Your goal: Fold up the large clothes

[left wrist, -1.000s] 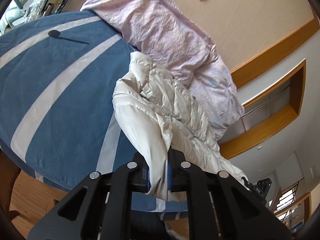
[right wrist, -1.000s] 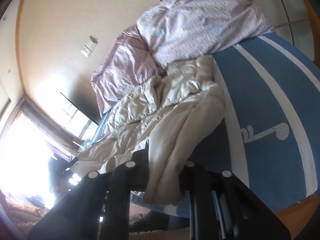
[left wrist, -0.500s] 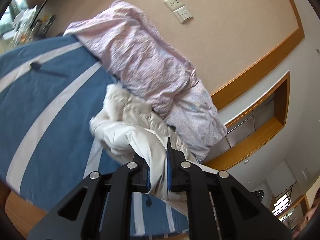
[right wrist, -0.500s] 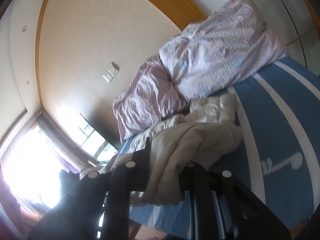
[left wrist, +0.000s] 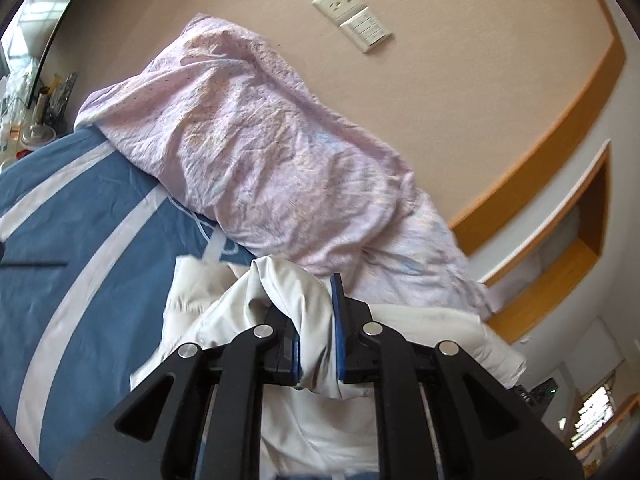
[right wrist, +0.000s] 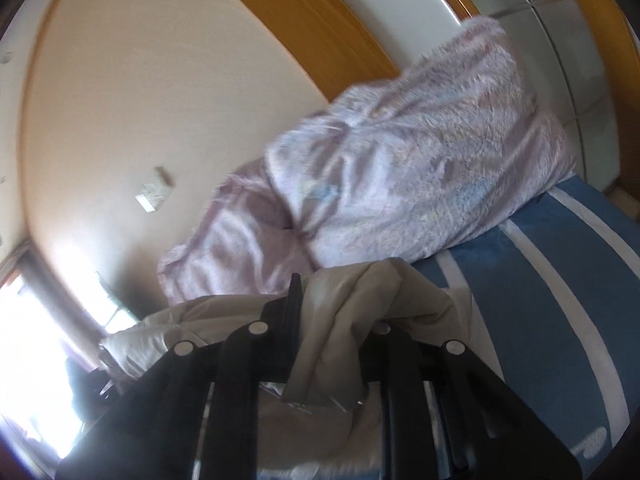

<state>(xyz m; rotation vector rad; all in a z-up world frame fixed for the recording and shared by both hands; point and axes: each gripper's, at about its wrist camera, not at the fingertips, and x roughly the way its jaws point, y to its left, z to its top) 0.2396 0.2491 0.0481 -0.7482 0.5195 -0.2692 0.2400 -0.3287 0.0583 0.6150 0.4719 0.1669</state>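
Observation:
A cream puffer jacket point(left wrist: 208, 304) lies bunched on a blue bed cover with white stripes point(left wrist: 80, 248). My left gripper point(left wrist: 316, 320) is shut on a fold of the jacket, the cloth pinched between its blue pads and lifted above the bed. In the right wrist view the same jacket point(right wrist: 340, 320) drapes over my right gripper point(right wrist: 336, 312), which is shut on another fold. Most of the jacket hangs below both grippers, hidden behind the black fingers.
A crumpled pink duvet point(left wrist: 260, 152) lies along the beige wall at the head of the bed, also seen in the right view as the pink duvet point(right wrist: 420, 168). A wall socket and switch plate point(left wrist: 352, 16) sit above it. Cluttered shelf items point(left wrist: 36, 120) stand far left.
Both grippers have risen and moved toward the duvet and wall, carrying the jacket. The jacket has bunched up and lifted off the blue cover.

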